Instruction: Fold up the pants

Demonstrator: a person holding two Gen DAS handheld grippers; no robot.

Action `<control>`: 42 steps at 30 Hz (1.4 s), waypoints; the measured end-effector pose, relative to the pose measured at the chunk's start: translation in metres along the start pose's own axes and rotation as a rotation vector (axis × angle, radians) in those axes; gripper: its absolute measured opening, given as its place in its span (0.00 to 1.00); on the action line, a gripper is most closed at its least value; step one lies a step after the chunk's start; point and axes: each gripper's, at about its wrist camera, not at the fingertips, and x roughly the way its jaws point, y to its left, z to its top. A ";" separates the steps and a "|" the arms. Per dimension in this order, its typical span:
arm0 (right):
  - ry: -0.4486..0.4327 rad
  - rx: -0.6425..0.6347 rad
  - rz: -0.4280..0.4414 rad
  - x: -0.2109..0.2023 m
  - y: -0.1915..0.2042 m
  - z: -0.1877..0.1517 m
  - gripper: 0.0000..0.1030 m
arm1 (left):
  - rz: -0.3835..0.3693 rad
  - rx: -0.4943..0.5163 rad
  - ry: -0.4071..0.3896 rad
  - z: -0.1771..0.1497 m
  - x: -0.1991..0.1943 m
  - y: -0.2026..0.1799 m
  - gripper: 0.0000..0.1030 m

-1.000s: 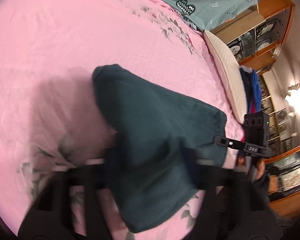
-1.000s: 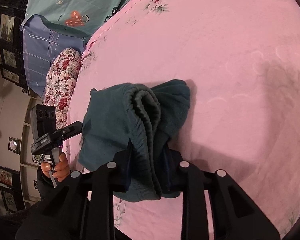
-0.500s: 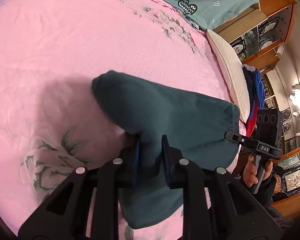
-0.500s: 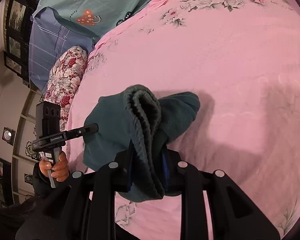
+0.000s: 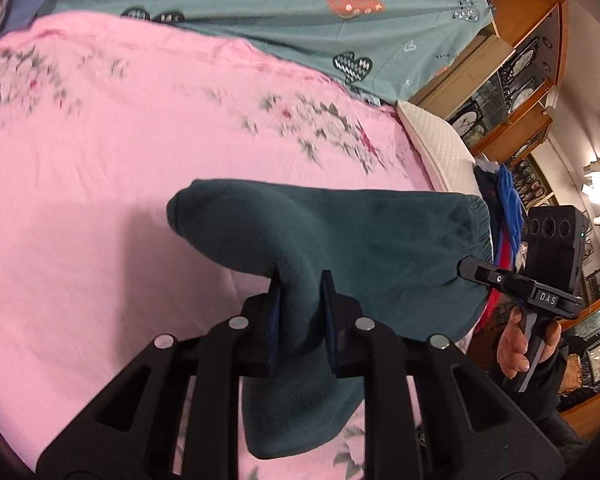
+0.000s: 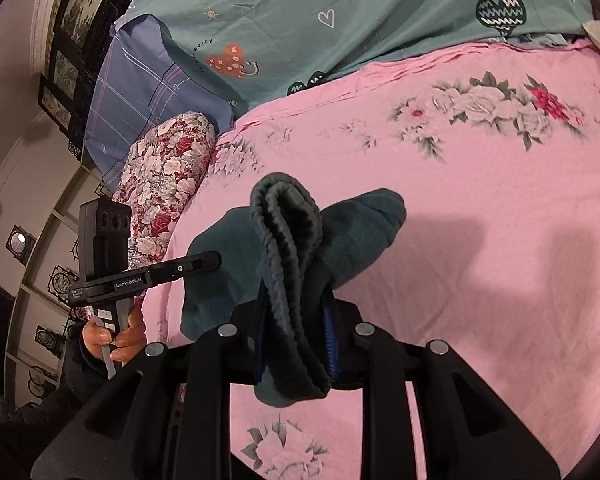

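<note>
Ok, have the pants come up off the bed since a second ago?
Yes. The pants have risen with both tongs: in the left wrist view their top edge now reaches the flower print on the pink sheet, and more hangs free.

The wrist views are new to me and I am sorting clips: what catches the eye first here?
The dark teal pants stand out, bunched and lifted above the pink floral bedsheet, stretched between both tongs. The left tongs pinch a plain fold, while the right tongs clamp the ribbed elastic waistband. Behind lies a teal duvet printed with hearts, at the head of the bed.
</note>
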 end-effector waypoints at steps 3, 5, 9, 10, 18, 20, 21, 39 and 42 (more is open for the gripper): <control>-0.006 -0.025 0.007 0.020 0.008 0.047 0.23 | 0.025 0.015 -0.047 0.051 -0.003 0.006 0.17; -0.021 -0.041 0.016 0.035 0.013 0.085 0.23 | 0.044 0.025 -0.079 0.095 -0.001 0.013 0.17; -0.067 -0.071 0.013 0.076 0.011 0.171 0.23 | 0.076 0.041 -0.135 0.176 0.014 0.043 0.17; -0.077 -0.083 -0.001 0.092 0.007 0.193 0.23 | 0.090 0.037 -0.142 0.194 0.024 0.055 0.17; 0.023 0.081 -0.409 0.233 -0.113 0.237 0.43 | 0.346 -0.120 -0.031 0.231 0.116 0.212 0.46; -0.041 0.087 -0.403 0.219 -0.119 0.228 0.44 | 0.359 -0.109 -0.068 0.222 0.100 0.213 0.55; -0.096 0.068 -0.424 0.207 -0.115 0.226 0.44 | 0.361 -0.091 -0.099 0.217 0.088 0.207 0.65; -0.151 -0.064 -0.365 0.159 -0.028 0.226 0.42 | 0.542 0.050 -0.153 0.178 0.065 0.102 0.86; -0.184 -0.089 -0.379 0.098 0.004 0.192 0.44 | 0.527 0.084 -0.279 0.134 0.000 0.056 0.98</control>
